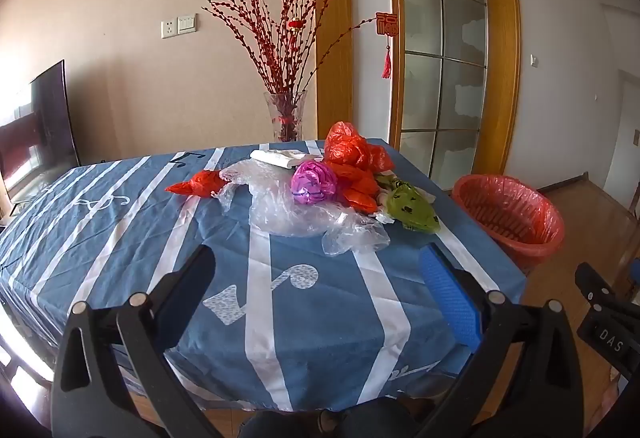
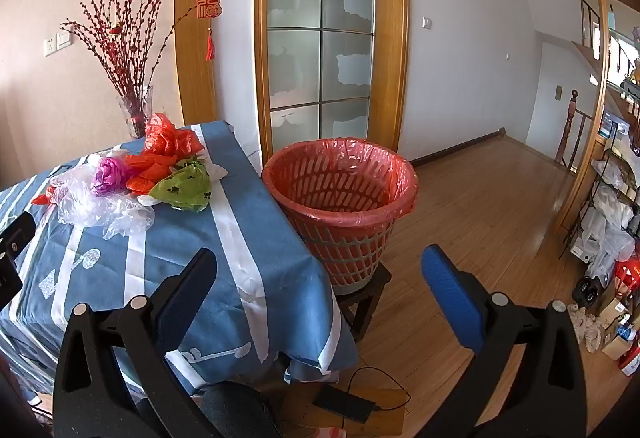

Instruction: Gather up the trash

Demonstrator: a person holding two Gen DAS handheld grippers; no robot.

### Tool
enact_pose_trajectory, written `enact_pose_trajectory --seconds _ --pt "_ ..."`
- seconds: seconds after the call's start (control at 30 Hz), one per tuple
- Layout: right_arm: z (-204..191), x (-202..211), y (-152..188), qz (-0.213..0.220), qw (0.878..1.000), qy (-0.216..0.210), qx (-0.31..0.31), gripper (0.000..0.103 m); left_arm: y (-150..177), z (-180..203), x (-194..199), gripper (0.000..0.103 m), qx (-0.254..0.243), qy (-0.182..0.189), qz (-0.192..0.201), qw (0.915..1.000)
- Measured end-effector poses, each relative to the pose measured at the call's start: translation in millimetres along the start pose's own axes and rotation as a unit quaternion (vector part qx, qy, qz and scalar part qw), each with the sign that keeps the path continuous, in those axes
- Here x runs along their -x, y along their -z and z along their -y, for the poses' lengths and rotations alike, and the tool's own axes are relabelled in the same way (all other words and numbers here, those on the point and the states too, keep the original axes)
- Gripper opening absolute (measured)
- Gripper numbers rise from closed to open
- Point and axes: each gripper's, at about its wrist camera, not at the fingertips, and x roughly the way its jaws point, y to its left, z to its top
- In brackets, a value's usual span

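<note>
A heap of crumpled plastic bags lies on the blue striped tablecloth (image 1: 160,238): clear bags (image 1: 288,213), a purple bag (image 1: 314,183), orange-red bags (image 1: 352,153), a green bag (image 1: 412,207), a small red piece (image 1: 196,185) and white paper (image 1: 280,157). The heap also shows in the right wrist view, with the green bag (image 2: 186,189) nearest the table's right edge. A basket bin with a red liner (image 2: 340,197) stands on a stool right of the table. My left gripper (image 1: 316,278) is open and empty, short of the heap. My right gripper (image 2: 320,278) is open and empty, near the table corner.
A glass vase of red branches (image 1: 284,113) stands behind the table. A wood-framed glass door (image 2: 320,37) is behind the bin. A dark screen (image 1: 48,117) stands at the left. Shelves with bags and boxes (image 2: 612,205) line the right wall. A cable and a black device (image 2: 348,402) lie below.
</note>
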Motion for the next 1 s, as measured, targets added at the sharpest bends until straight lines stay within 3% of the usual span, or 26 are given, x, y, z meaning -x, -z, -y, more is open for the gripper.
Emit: enact_pose_trajectory --seconds 1.0 --pt "0.2 1.2 0.3 0.002 1.000 0.002 0.000 0.101 0.0 0.2 -0.1 0.099 0.000 0.000 -0.001 1.0000"
